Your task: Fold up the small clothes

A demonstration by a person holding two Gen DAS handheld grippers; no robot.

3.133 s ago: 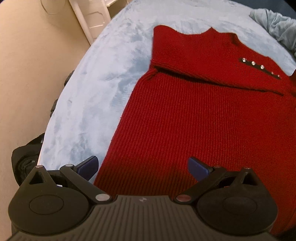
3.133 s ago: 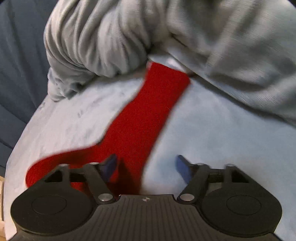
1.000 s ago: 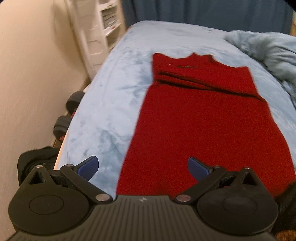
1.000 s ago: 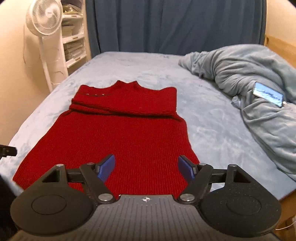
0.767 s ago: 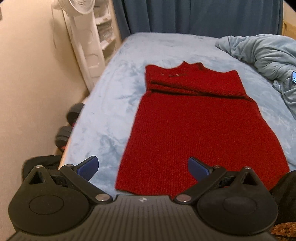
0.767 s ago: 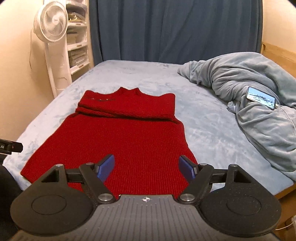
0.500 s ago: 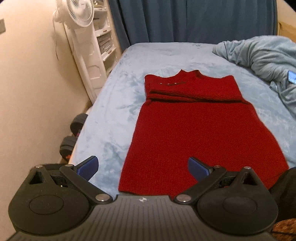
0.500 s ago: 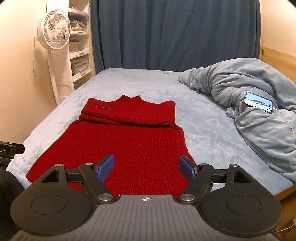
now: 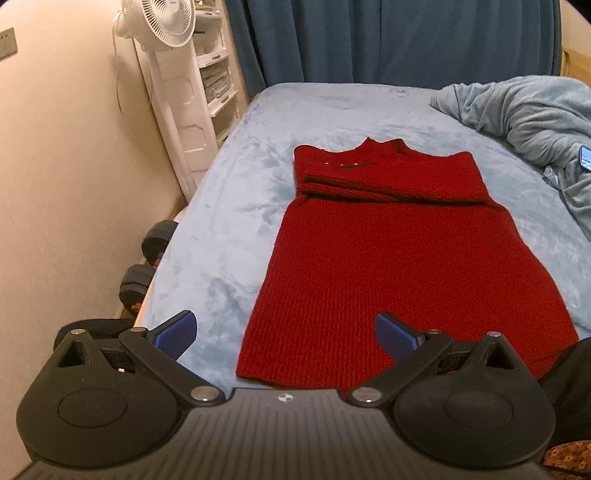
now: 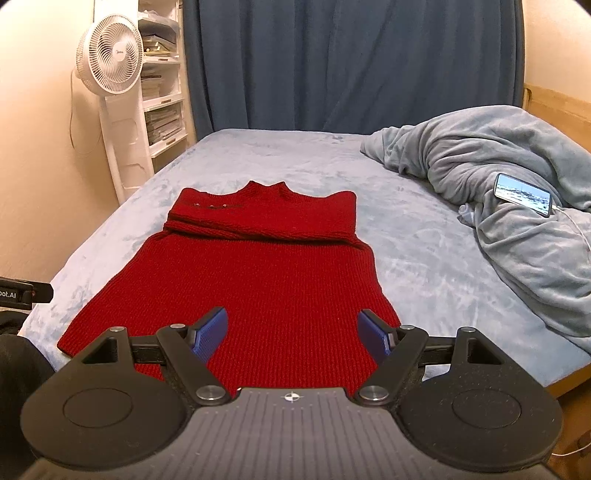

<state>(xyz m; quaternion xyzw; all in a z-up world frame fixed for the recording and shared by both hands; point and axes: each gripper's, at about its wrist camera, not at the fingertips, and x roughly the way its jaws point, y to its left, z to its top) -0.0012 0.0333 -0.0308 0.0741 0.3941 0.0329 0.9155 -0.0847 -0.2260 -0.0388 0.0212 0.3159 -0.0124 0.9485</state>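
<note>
A red knitted sweater [image 9: 399, 254] [image 10: 255, 273] lies flat on the light blue bed [image 9: 236, 206] [image 10: 417, 236], collar at the far end, with both sleeves folded across the chest. My left gripper [image 9: 286, 334] stands open above the sweater's near left hem corner, nothing between its blue pads. In the right wrist view my right gripper [image 10: 293, 332] is open too, hovering over the near hem toward its right side, and holds nothing. Neither gripper touches the cloth.
A rumpled grey-blue blanket [image 10: 509, 206] [image 9: 528, 110] is heaped on the bed's right, with a lit phone [image 10: 522, 194] on it. A white fan [image 10: 110, 55] [image 9: 166, 22] and shelves stand at the left, dumbbells [image 9: 147, 258] on the floor. Dark blue curtains hang behind.
Both grippers have drawn back from the sweater and lifted, so the whole garment and the room behind it have come into view. The sweater itself has not moved in the last second.
</note>
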